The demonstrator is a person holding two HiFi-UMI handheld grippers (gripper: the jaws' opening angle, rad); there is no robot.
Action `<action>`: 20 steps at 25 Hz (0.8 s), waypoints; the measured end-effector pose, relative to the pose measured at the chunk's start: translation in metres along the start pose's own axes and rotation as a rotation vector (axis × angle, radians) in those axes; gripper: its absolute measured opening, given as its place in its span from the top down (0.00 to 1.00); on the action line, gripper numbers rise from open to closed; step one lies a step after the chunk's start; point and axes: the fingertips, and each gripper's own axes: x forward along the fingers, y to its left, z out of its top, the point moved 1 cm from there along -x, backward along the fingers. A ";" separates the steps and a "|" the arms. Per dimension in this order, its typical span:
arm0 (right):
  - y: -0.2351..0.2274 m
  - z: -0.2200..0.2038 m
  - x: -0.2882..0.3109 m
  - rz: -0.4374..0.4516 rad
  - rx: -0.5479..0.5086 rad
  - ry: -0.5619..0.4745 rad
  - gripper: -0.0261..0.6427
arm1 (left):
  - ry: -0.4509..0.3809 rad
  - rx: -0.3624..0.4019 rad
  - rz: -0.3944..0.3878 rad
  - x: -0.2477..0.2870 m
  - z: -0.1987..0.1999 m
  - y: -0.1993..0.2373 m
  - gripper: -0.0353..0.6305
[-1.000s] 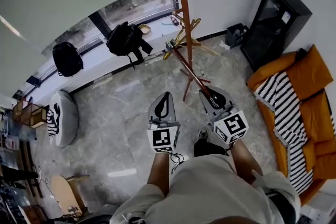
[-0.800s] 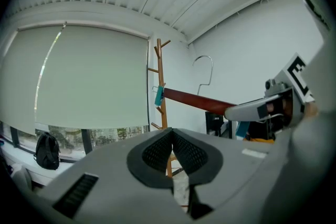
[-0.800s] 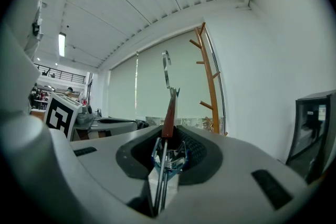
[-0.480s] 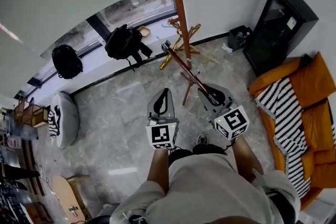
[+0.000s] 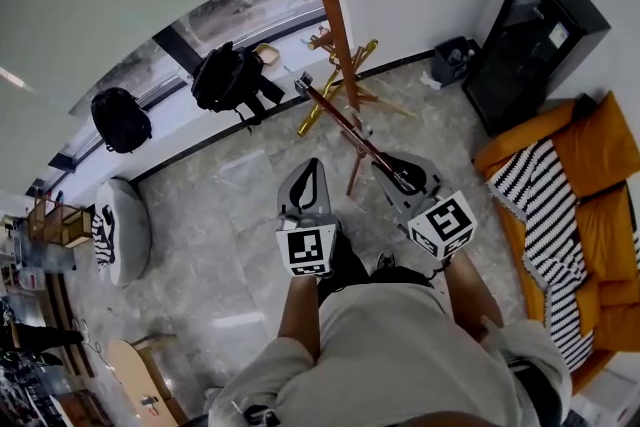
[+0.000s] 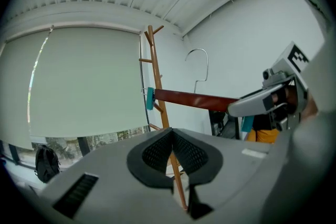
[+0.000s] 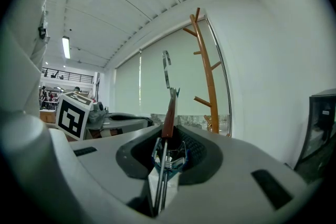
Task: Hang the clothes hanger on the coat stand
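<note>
Both grippers point level toward the coat stand point(image 5: 328, 5). The right gripper point(image 5: 397, 175) has its jaws partly closed on the near end of the hanger point(image 5: 345, 123). In the right gripper view a metal clip point(image 7: 167, 157) and the end of the dark red wooden bar point(image 7: 169, 110) sit between the pads, and the pads press on them. The left gripper point(image 5: 313, 167) is to the left of the right one, near it but apart. It holds nothing, and in the left gripper view its two jaws are fully together with no gap.

The hanger reaches from the right gripper out to the far side, toward the stand. In the left gripper view its wire hook point(image 6: 207, 66) stands up from the bar, and a blue-green clip point(image 6: 150, 98) on the far end crosses the brown pole of the stand. I cannot tell if the far end touches the pole. The hook is not on any of the pegs.

Two black backpacks point(image 5: 228, 75) lie along the window at the far left. A black cabinet point(image 5: 530, 35) stands at the far right. An orange sofa point(image 5: 600, 145) with a striped cloth point(image 5: 540, 205) is at the right.
</note>
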 end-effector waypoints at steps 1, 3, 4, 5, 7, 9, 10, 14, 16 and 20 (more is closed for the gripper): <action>-0.002 0.000 0.004 0.007 0.001 0.004 0.87 | 0.005 0.015 -0.003 0.006 -0.001 0.004 0.93; -0.007 -0.002 0.011 0.024 0.016 0.019 0.87 | 0.016 0.036 -0.013 0.017 -0.003 0.015 0.93; -0.010 -0.003 0.016 0.032 0.020 0.030 0.87 | 0.021 0.045 -0.021 0.022 -0.003 0.022 0.93; -0.013 -0.003 0.021 0.037 0.017 0.043 0.87 | 0.026 0.058 -0.030 0.027 -0.002 0.028 0.93; -0.018 -0.002 0.033 0.040 -0.012 0.075 0.87 | 0.046 0.114 -0.044 0.039 -0.002 0.043 0.93; -0.022 -0.001 0.044 0.039 -0.044 0.111 0.87 | 0.079 0.259 -0.026 0.048 -0.004 0.057 0.93; -0.025 0.000 0.050 0.042 -0.051 0.127 0.87 | 0.091 0.375 -0.004 0.053 -0.002 0.065 0.93; -0.037 0.009 0.070 0.063 -0.013 0.157 0.87 | 0.095 0.826 0.061 0.079 0.014 0.086 0.93; -0.041 0.013 0.077 0.083 0.017 0.173 0.87 | 0.082 0.965 0.045 0.092 0.016 0.088 0.93; -0.047 0.015 0.090 0.131 0.047 0.226 0.87 | 0.030 1.148 -0.007 0.115 0.018 0.076 0.68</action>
